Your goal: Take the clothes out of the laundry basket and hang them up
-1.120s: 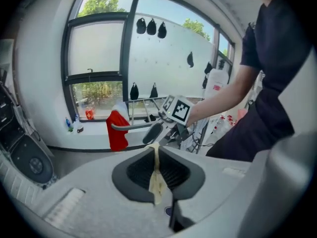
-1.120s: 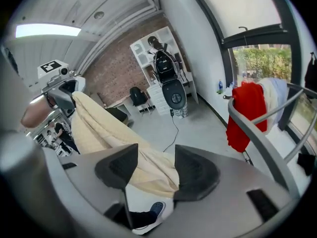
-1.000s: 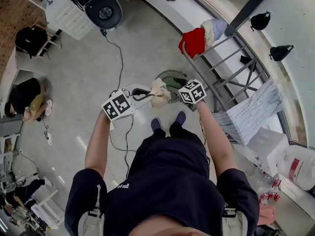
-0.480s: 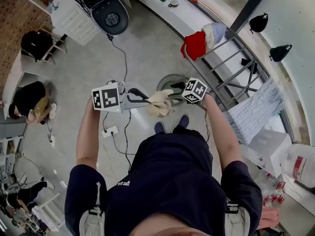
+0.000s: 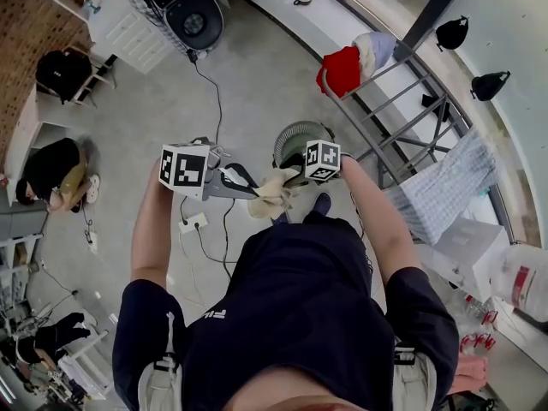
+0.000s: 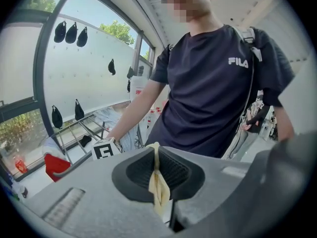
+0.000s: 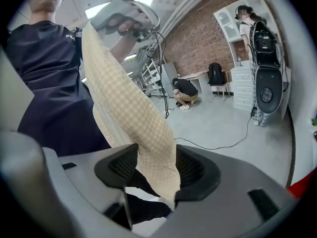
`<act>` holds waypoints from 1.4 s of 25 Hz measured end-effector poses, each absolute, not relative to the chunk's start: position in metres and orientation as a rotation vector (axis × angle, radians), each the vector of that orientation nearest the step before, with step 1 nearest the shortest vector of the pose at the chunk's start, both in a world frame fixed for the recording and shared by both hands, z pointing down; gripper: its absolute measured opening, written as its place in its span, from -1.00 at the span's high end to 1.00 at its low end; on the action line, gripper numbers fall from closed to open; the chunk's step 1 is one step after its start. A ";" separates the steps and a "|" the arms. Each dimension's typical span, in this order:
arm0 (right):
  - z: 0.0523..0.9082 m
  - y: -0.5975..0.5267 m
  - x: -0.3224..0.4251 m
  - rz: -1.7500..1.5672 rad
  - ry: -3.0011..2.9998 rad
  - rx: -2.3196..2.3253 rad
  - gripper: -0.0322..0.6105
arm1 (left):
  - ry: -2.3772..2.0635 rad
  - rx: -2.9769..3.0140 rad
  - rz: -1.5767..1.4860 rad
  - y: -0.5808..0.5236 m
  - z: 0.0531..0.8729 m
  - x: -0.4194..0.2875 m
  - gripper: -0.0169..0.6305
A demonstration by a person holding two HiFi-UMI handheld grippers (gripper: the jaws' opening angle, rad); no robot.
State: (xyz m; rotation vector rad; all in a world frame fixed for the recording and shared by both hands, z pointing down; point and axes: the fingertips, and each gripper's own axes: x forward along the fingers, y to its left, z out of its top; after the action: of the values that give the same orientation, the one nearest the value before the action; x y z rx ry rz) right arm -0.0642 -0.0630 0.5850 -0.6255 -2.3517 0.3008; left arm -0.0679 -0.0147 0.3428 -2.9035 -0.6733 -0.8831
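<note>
Beige cloth (image 7: 129, 108): check is showing only in right gripper view. I'm pinching its edge in left gripper (image 6: 157, 170), thicker fold in right gripper (image 7: 154, 165).

Studio workspace, brick wall (image 7: 198, 38), drying rack (image 5: 402, 118)

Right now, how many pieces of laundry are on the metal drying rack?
4: a red garment and a pale garment at the far corner, a small black piece on the rack, a blue checked cloth draped nearer. More may be hidden.
</note>
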 end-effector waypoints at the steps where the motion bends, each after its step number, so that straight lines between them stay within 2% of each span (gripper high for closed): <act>1: 0.585 -0.057 -0.069 0.314 -2.360 -0.643 0.16 | -0.690 -2.907 -0.873 -0.012 0.342 -0.069 0.85; 3: 0.581 -0.044 -0.075 0.347 -2.381 -0.677 0.26 | -0.719 -2.918 -0.835 -0.008 0.340 -0.070 0.85; 6: 0.572 -0.044 -0.080 0.415 -2.455 -0.611 0.80 | -0.730 -2.937 -0.794 -0.005 0.337 -0.074 0.85; 16: 0.525 -0.111 0.016 0.364 -2.588 0.172 0.83 | -0.417 -2.991 -0.945 -0.028 0.370 -0.103 0.85; 24: 0.454 -0.134 0.111 0.278 -2.336 0.947 0.83 | -0.069 -2.974 -1.148 -0.087 0.425 -0.093 0.85; 28: 0.422 -0.121 0.143 0.353 -2.193 1.267 0.83 | 0.291 -2.983 -1.095 -0.130 0.420 -0.072 0.85; 35: 0.360 -0.091 0.180 0.251 -2.012 1.692 0.83 | 0.727 -2.966 -0.878 -0.166 0.373 -0.029 0.84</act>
State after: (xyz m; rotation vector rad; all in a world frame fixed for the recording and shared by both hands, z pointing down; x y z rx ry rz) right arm 0.1796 -0.0915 0.3601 1.6925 -2.0122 0.2507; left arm -0.0286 -0.1662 0.3733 -2.9659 0.7270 -0.8780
